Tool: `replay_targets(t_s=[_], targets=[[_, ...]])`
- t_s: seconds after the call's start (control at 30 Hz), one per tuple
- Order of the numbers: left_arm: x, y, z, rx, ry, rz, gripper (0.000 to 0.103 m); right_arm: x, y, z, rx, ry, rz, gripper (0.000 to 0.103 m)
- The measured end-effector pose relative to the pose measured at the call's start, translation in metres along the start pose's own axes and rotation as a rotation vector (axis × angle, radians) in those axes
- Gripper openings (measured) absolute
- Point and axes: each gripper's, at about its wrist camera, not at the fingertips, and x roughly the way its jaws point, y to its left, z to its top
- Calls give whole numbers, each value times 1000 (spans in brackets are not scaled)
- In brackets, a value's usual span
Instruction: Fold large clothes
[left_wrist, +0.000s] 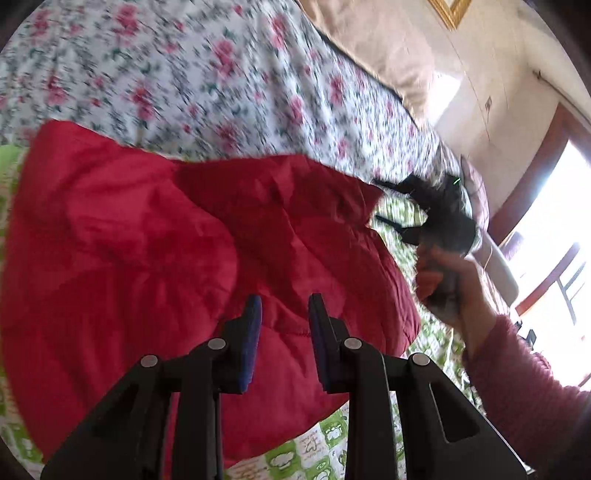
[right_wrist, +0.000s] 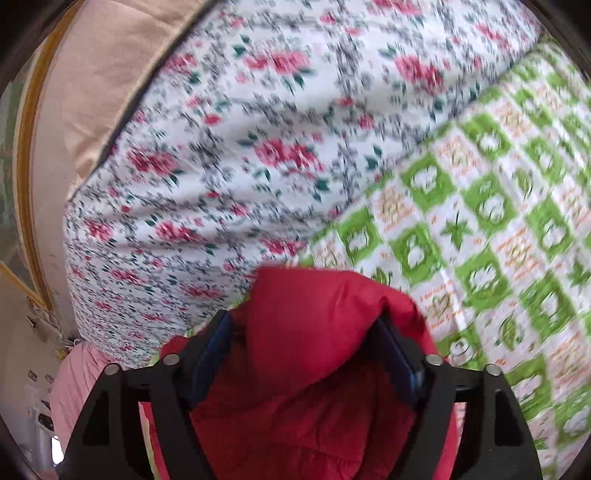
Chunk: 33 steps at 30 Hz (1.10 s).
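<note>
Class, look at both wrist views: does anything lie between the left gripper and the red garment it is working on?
Nothing visible does. The left gripper hangs directly over the red garment, with only red fabric showing between its fingers. The right gripper is off at the garment's far edge, not in the path.

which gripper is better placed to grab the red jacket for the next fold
Right, probably. The right gripper has its jaws wide apart with a fold of the red jacket bulging between them. The left gripper hangs above the fabric, jaws narrow and holding nothing.
</note>
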Motion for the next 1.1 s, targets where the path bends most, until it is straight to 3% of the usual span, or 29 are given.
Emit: replay_targets(t_s=[0.1,0.27,0.37,0.53,0.6,0.67,0.8,1.1], targets=[[8,-3,-3,-11,21,-18,23,-17,3,0,-34,-21,4,86],[12,-5,-9,-4,23,-1,23,-24,23,-28,-159,30,26,86],[18,-2,-10,11,33,46,23,-17,45,-60,-311,103,12,85],[23,23,-3,-8,25,170,23,-3,85,-104,-574,151,-22,84],[26,34,0,-20,27,203,20,9,100,-118,-692,159,-89,84],[29,45,1,-42,30,235,10,21,103,-125,-737,173,-138,83],[32,67,5,-79,23,282,2,56,94,-125,-738,228,-213,84],[41,114,33,-137,7,374,1,94,74,-94,-609,213,-226,84]])
